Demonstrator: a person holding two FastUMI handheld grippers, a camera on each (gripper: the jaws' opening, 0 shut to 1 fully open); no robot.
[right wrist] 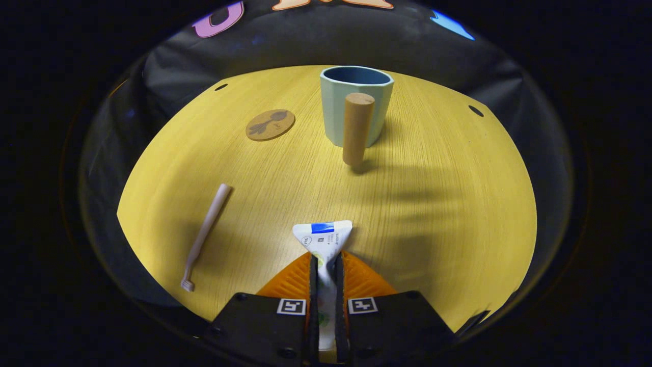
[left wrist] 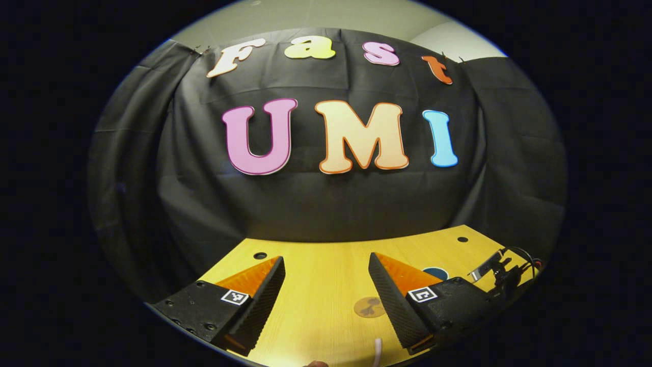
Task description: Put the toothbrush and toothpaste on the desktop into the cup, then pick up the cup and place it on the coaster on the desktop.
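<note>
Two views share one yellow wood-grain table (right wrist: pixel 433 204) backed by a black cloth wall (left wrist: pixel 316 204). In the right gripper view, a pale blue-green cup (right wrist: pixel 356 104) with a wooden handle stands upright at the far side, its inside dark; a round brown coaster (right wrist: pixel 270 124) lies apart to its left. The toothbrush (right wrist: pixel 206 232) lies flat nearer, at left. The right claw (right wrist: pixel 326 270) is clamped on the toothpaste (right wrist: pixel 323 237) tube. In the left gripper view, the left claw (left wrist: pixel 326 285) is spread wide, holding nothing, above the table
</note>
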